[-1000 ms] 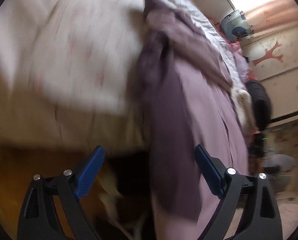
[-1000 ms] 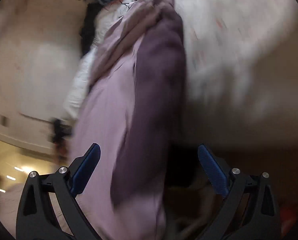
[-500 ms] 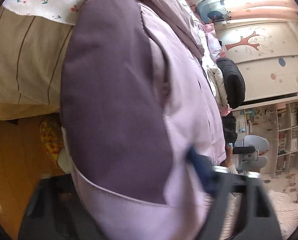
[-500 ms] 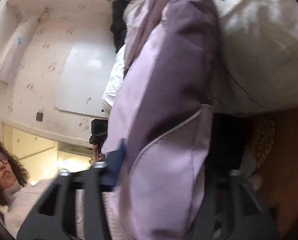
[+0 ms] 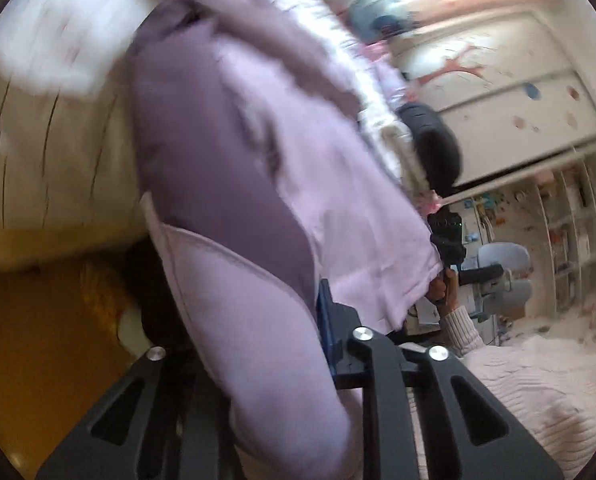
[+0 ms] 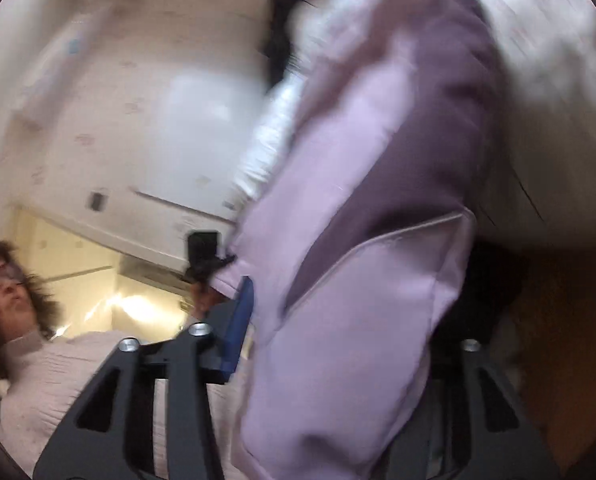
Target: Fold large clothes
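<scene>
A padded jacket (image 5: 238, 140), lilac with dark purple panels, hangs over the edge of the bed (image 5: 50, 160). My left gripper (image 5: 250, 328) has the jacket's lower hem between its jaws, which are closing; the blue pad (image 5: 325, 316) presses the fabric and the other finger is hidden behind it. In the right wrist view the same jacket (image 6: 377, 160) bulges through my right gripper (image 6: 349, 320). Its jaws are opening slightly, the blue pad (image 6: 240, 316) still against the cloth. Each view shows the other gripper at the hem's far corner, right gripper (image 5: 445, 240) and left gripper (image 6: 204, 256).
A white flowered cover (image 5: 58, 28) tops the bed. Wooden floor (image 5: 38, 340) with a yellow slipper (image 5: 102, 292) lies below. A black garment (image 5: 433, 144) sits further along the bed. A wardrobe (image 5: 497, 92), a desk chair (image 5: 505, 272) and the person's knitted sweater (image 6: 58, 368) are close.
Both grippers stood wide open short of the jacket. They moved in around its hem and their jaws came together on the fabric, which now fills both views.
</scene>
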